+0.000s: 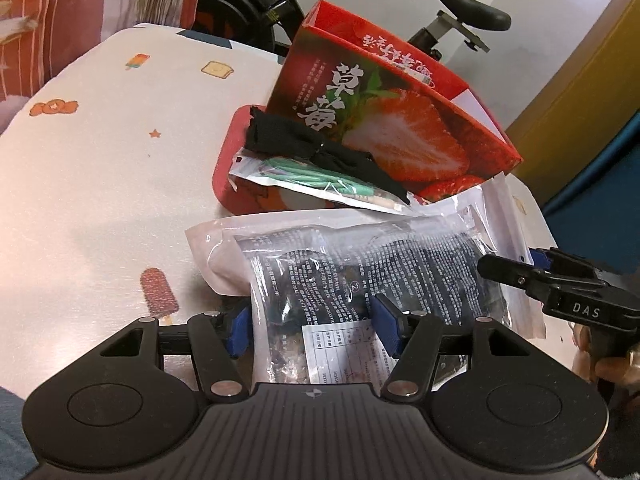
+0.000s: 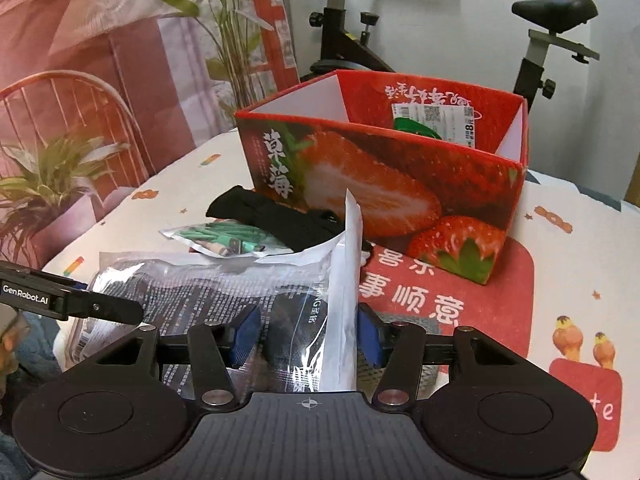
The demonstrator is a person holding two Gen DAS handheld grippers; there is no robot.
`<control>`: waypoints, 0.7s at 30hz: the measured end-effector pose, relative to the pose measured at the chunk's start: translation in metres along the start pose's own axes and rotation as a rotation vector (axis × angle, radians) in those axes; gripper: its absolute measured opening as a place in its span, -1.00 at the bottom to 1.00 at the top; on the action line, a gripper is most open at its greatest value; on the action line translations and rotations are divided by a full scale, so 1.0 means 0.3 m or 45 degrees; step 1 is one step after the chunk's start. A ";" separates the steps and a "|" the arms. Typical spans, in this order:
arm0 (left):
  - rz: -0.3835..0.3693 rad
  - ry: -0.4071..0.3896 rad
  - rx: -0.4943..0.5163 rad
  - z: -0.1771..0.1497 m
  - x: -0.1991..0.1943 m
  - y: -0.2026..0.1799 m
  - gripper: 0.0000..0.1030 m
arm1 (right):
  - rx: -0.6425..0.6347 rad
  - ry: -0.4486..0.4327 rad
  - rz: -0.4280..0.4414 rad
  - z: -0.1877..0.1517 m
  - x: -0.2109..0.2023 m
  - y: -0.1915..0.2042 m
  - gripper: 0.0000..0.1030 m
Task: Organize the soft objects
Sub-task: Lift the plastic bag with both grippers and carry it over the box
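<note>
A clear plastic bag with a dark printed item [image 1: 360, 276] lies on the table in front of the red strawberry box [image 1: 400, 120]. My left gripper [image 1: 314, 330] is open, its blue pads on either side of the bag's near end. My right gripper [image 2: 308, 336] is open around the bag's upturned white edge [image 2: 344, 280]; it also shows at the right of the left wrist view [image 1: 520, 276]. A black cloth [image 1: 320, 152] and a small bag of green items [image 1: 316, 180] lie between the big bag and the box.
The box [image 2: 400, 184] stands on a red mat [image 2: 460, 300] and holds a labelled packet [image 2: 436, 120]. The table has a cartoon-print cloth [image 1: 100, 180]. An exercise bike [image 2: 552, 40] stands behind, plants [image 2: 48, 188] and a chair to the left.
</note>
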State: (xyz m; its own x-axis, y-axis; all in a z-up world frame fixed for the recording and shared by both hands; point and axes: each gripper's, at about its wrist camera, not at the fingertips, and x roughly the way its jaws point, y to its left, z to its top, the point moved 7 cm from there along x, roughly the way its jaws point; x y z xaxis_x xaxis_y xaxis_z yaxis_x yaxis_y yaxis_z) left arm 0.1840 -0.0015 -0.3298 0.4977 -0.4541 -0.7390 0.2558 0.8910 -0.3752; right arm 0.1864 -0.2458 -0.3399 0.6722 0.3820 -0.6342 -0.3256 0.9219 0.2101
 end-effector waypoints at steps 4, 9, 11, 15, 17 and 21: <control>0.016 -0.006 -0.024 0.007 -0.032 0.019 0.15 | 0.042 0.011 0.025 -0.004 -0.003 0.011 -0.04; 0.021 -0.074 -0.021 0.036 -0.082 0.008 0.12 | 0.029 0.006 0.032 -0.005 -0.002 0.050 -0.04; 0.019 -0.127 -0.013 0.066 -0.113 0.001 0.09 | 0.018 -0.028 0.029 0.017 -0.021 0.063 -0.04; 0.021 -0.210 0.012 0.134 -0.152 -0.019 0.03 | 0.009 -0.116 0.024 0.071 -0.071 0.070 -0.04; 0.014 -0.242 0.017 0.168 -0.167 -0.032 0.01 | 0.008 -0.153 0.010 0.098 -0.087 0.067 -0.04; 0.008 -0.296 0.038 0.220 -0.188 -0.055 0.01 | 0.014 -0.213 -0.015 0.151 -0.115 0.056 -0.04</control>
State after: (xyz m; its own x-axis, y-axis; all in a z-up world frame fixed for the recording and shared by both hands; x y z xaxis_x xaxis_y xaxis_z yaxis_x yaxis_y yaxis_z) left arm 0.2063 0.0092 -0.2450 0.6760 -0.4401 -0.5911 0.2748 0.8948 -0.3520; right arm 0.1880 -0.2404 -0.2807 0.7774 0.3762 -0.5042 -0.3104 0.9265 0.2126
